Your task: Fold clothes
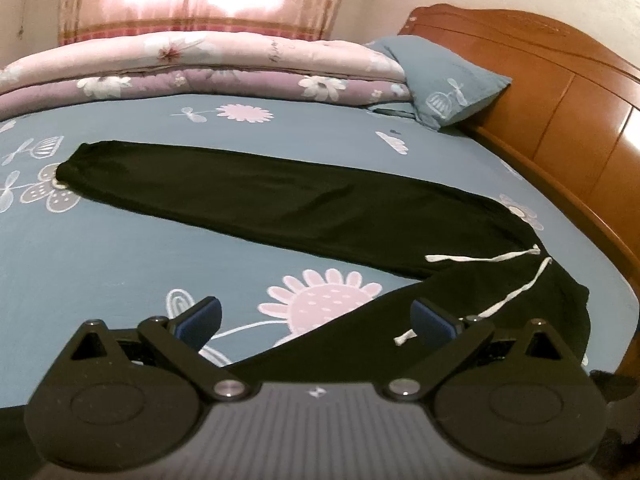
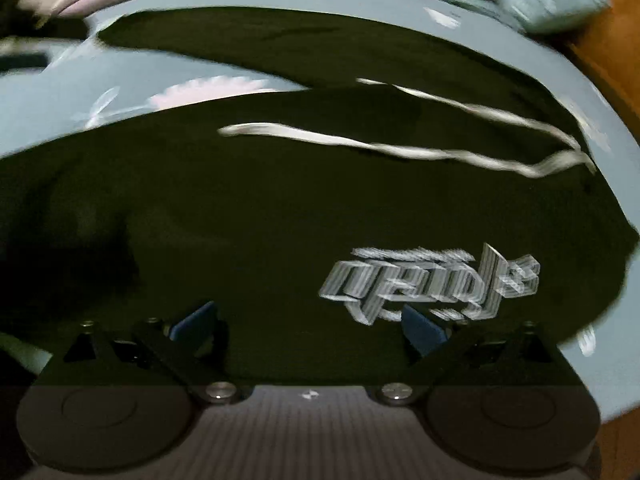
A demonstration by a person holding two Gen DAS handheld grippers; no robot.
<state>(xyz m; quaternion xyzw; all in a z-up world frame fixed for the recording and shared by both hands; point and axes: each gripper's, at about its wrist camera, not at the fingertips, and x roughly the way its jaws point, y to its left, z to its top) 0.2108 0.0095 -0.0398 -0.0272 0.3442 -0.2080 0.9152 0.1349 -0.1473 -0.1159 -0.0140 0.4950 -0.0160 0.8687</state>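
Garment: black drawstring sweatpants (image 1: 280,208), spread on the bed, legs splayed in a V from the waistband at the right, toward the headboard side.
Far leg: flat and fairly smooth, running left to a cuff (image 1: 74,168) near the quilt side.
Near leg: heading toward the bed's front edge, passing under the left gripper; lower end out of view.
Drawstring: white cord (image 1: 500,280), two loose tails lying across the waist area, one end just beside the left gripper's right pad.
Logo: pale lettering (image 2: 432,280) on the upper leg, blurred, unreadable.
Fold status: judged not yet begun; legs apart, no layer doubled over.
Risk, cord: loose tails liable to be pinched with or instead of the cloth, dragging the waistband askew.
Risk, grip: thin single layer likely to be caught alone, leaving the under layer behind and wrinkling the fold.
Risk, alignment: splayed legs liable to stack crooked if brought together without matching cuffs.
Risk, view: right wrist picture smeared, so aim on the fabric uncertain.
Left gripper (image 1: 316,320): jaws spread wide, nothing between the pads, hovering over sheet and near leg.
Right gripper (image 2: 308,328): jaws wide apart, empty, close over the black fabric by the logo.
Surroundings: blue floral bedsheet (image 1: 160,264); folded floral quilt (image 1: 200,68); blue pillow (image 1: 444,76); wooden headboard (image 1: 560,112).
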